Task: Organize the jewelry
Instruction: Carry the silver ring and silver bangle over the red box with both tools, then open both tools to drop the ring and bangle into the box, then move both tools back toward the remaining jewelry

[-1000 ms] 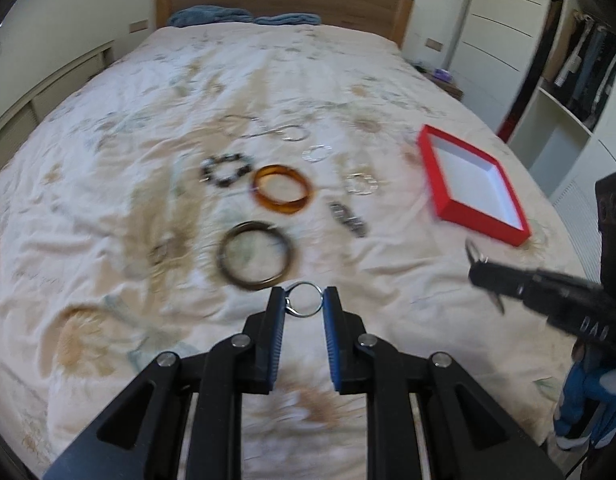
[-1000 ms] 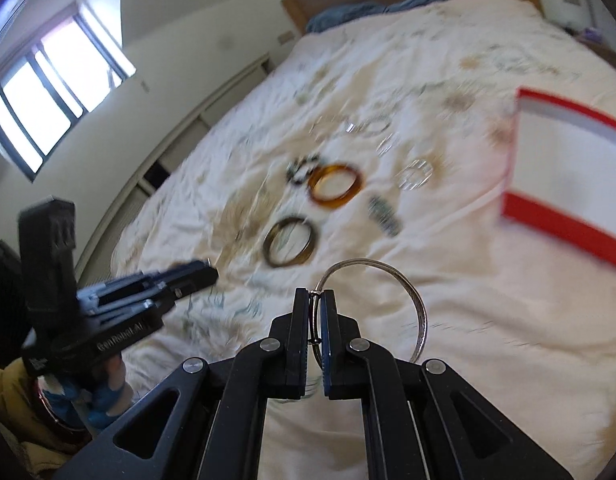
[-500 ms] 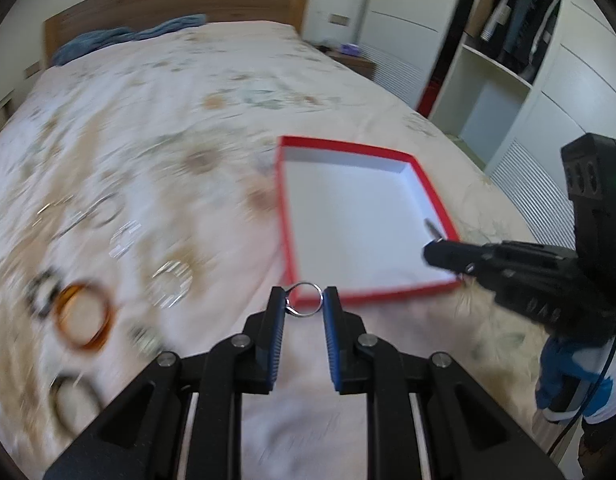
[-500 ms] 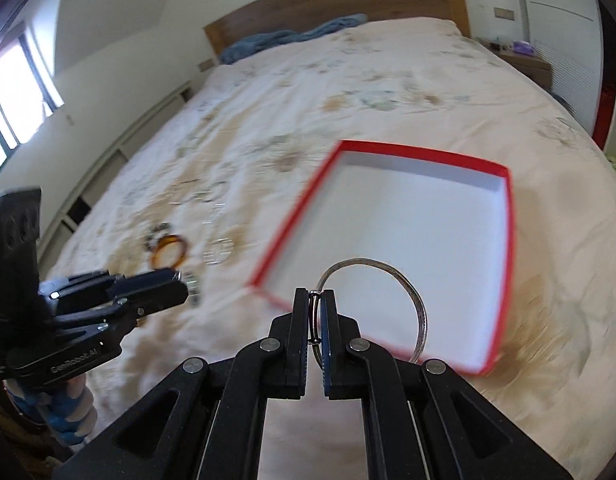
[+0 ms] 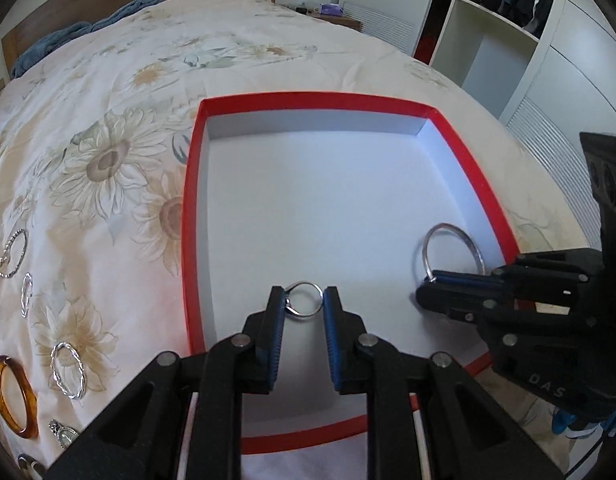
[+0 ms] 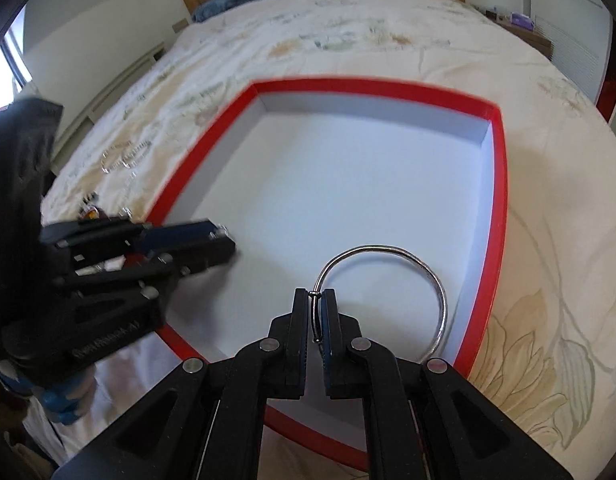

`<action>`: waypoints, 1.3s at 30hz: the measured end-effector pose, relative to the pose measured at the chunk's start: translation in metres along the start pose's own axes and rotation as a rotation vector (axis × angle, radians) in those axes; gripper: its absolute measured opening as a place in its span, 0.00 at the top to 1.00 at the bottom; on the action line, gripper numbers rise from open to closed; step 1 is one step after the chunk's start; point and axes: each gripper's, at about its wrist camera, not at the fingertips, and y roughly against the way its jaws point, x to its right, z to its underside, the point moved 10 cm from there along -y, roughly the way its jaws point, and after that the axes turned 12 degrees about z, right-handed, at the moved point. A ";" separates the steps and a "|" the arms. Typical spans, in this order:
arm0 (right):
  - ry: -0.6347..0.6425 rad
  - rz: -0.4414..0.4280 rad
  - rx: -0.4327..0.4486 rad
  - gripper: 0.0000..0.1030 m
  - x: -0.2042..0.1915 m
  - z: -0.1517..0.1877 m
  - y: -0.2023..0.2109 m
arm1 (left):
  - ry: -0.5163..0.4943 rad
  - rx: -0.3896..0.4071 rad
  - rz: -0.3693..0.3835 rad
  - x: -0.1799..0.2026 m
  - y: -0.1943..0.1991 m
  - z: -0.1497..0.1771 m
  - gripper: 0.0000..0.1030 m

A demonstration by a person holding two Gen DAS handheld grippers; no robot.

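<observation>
Jewelry box [image 5: 191, 216], red-rimmed, now fills both views; a second ago we faced the scattered pieces on the bedspread [image 5: 108, 128]. Box holds nothing loose yet. Right gripper [image 6: 317, 312] clamps the silver bangle [image 6: 436, 280], left gripper [image 5: 304, 306] the small ring [image 5: 305, 299], both above its floor.

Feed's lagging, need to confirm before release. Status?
Left gripper shut on small ring, right gripper shut on bangle. Both over the red box. Box floor bare, nothing in the way.

both wrist views close above red box [image 5: 190, 216]
</observation>
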 end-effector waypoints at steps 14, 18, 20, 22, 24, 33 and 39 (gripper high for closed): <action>-0.005 0.049 0.024 0.64 0.011 0.004 0.028 | 0.011 0.010 -0.008 0.001 0.011 -0.004 0.82; -0.060 0.083 0.068 0.62 0.025 0.007 0.061 | 0.029 0.066 0.000 0.006 0.042 -0.006 0.82; -0.098 0.089 0.108 0.56 0.027 0.009 0.086 | 0.031 0.096 -0.006 0.009 0.062 -0.004 0.82; -0.123 0.083 0.139 0.54 0.024 0.010 0.108 | 0.035 0.111 -0.018 0.009 0.085 0.001 0.82; -0.133 0.072 0.169 0.53 0.015 0.012 0.130 | 0.050 0.112 -0.024 0.007 0.108 0.010 0.82; -0.108 -0.005 0.292 0.52 -0.067 0.029 0.219 | 0.100 0.182 -0.132 -0.040 0.234 0.071 0.82; -0.055 -0.063 0.351 0.52 -0.126 0.044 0.262 | 0.157 0.252 -0.211 -0.080 0.311 0.112 0.71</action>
